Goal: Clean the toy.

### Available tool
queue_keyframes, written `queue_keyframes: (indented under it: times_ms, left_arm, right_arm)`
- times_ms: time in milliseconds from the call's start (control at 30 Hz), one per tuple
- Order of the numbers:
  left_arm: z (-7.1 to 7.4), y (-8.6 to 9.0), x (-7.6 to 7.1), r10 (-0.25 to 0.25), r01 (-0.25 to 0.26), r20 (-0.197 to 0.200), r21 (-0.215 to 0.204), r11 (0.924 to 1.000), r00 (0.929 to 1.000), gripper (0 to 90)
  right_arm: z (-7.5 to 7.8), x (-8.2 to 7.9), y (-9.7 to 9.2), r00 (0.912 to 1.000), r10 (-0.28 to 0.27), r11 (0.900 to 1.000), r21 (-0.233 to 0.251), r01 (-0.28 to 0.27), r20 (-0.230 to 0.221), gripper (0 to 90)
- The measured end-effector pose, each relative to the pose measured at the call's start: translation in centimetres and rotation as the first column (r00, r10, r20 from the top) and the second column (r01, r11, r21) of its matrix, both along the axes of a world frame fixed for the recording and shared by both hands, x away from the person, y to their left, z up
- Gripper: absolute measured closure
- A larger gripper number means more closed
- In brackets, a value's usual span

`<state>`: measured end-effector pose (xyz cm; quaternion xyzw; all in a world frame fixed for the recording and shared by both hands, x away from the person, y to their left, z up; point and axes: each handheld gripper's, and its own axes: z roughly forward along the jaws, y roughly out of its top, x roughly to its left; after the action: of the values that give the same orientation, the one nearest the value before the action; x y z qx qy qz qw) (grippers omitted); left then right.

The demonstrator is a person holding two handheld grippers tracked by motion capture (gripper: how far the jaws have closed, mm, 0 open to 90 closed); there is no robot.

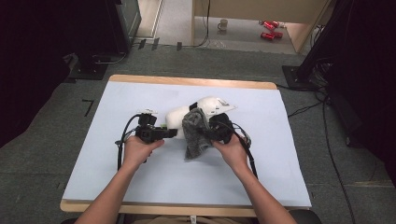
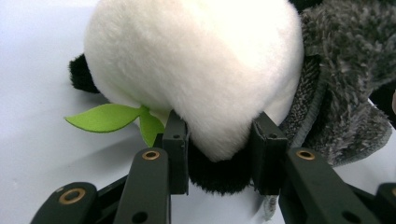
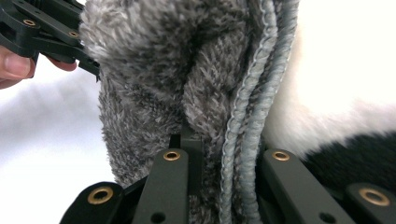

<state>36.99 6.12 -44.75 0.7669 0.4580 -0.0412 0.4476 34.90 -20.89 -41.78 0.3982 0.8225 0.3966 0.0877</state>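
Observation:
A black-and-white plush panda [image 1: 208, 106] lies at the middle of the table, with a green felt leaf [image 2: 105, 116] at its side. A fluffy grey cloth [image 1: 195, 133] drapes over its near side. My left gripper [image 1: 170, 133] comes in from the left; in the left gripper view its jaws press into the white and black fur of the panda [image 2: 196, 70]. My right gripper [image 1: 212, 130] is at the cloth's right; in the right gripper view its jaws are shut on the stitched edge of the grey cloth [image 3: 154, 70], with white fur [image 3: 345, 70] just beyond.
The pale mat [image 1: 140, 93] covers a wooden table with bare room to the left, right and front of the toy. Cables trail from both grippers. On the floor beyond stand a mug [image 1: 223, 24] and red cans [image 1: 270, 29]; dark stands flank the table.

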Motion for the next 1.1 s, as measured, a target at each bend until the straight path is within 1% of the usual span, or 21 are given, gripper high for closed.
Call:
queue_keyframes:
  times_ms: [33, 100, 200, 267, 367, 467, 567, 633, 700, 800, 867, 933, 967, 1100]
  left_arm:
    - [0.0, 0.0, 0.0, -0.001, 0.001, 0.001, 0.001, 1.0, 1.0, 65.0]
    - [0.0, 0.0, 0.0, -0.003, 0.003, 0.003, 0.001, 1.0, 1.0, 64.9]
    - [0.0, 0.0, -0.1, -0.003, 0.003, 0.004, 0.002, 1.0, 1.0, 64.9]
    - [0.1, 0.0, 0.0, -0.007, 0.007, 0.001, 0.002, 1.0, 1.0, 64.9]
    - [0.1, 0.0, 0.1, -0.009, 0.009, -0.002, -0.002, 1.0, 1.0, 64.8]
    - [0.2, -0.1, 0.1, -0.006, 0.006, -0.009, -0.008, 1.0, 0.9999, 64.8]
    - [0.3, 0.0, 0.4, -0.005, 0.004, -0.016, -0.017, 0.9998, 0.9999, 64.9]
    - [0.4, 0.0, 0.5, 0.0, 0.0, -0.021, -0.025, 0.9997, 0.9998, 64.9]
    - [0.4, 0.0, 0.7, -0.003, 0.003, -0.021, -0.026, 0.9997, 0.9998, 65.0]
    - [0.5, 0.0, 0.9, 0.002, -0.003, -0.027, -0.033, 0.9995, 0.9996, 65.0]
    - [0.6, 0.0, 1.0, 0.007, -0.009, -0.037, -0.042, 0.9991, 0.9993, 65.0]
    - [0.6, -0.1, 1.2, 0.006, -0.009, -0.043, -0.056, 0.9984, 0.999, 65.0]
    - [0.6, -0.2, 1.2, 0.005, -0.008, -0.039, -0.054, 0.9985, 0.9992, 65.1]
    - [0.6, -0.4, 1.4, 0.009, -0.011, -0.037, -0.057, 0.9983, 0.9993, 65.1]
  right_arm:
    - [0.1, 0.1, -0.1, 1.0, 0.002, 1.0, 0.0, -0.002, 0.002, 78.6]
    - [0.2, 0.1, -0.4, 0.9999, -0.004, 1.0, 0.004, 0.004, -0.009, 78.6]
    - [0.3, 0.0, -0.9, 1.0, -0.003, 1.0, -0.002, 0.003, -0.007, 78.6]
    - [0.3, 0.0, -1.3, 1.0, -0.008, 0.9999, -0.006, 0.008, -0.003, 78.6]
    - [0.5, -0.1, -1.9, 0.9998, -0.02, 0.9998, 0.001, 0.02, -0.009, 78.6]
    - [0.5, -0.1, -2.4, 0.9995, -0.031, 0.9995, 0.004, 0.031, -0.005, 78.6]
    - [0.7, 0.0, -3.3, 0.9984, -0.056, 0.9984, 0.011, 0.056, 0.002, 78.5]
    - [0.8, 0.0, -4.2, 0.9969, -0.079, 0.9966, 0.022, 0.079, -0.002, 78.4]
    - [0.8, 0.1, -5.2, 0.994, -0.109, 0.9936, 0.029, 0.109, -0.001, 78.3]
    - [0.7, 0.2, -6.6, 0.9875, -0.157, 0.9868, 0.038, 0.158, -0.007, 78.2]
    - [0.5, 0.3, -7.5, 0.9818, -0.19, 0.9812, 0.035, 0.19, -0.01, 78.1]
    - [0.3, 0.4, -8.1, 0.9784, -0.207, 0.9781, 0.024, 0.207, -0.005, 78.0]
    - [0.2, 0.5, -8.4, 0.9763, -0.217, 0.9761, 0.019, 0.217, -0.005, 78.0]
    - [0.0, 0.5, -9.7, 0.9632, -0.269, 0.9632, -0.004, 0.269, -0.008, 78.0]
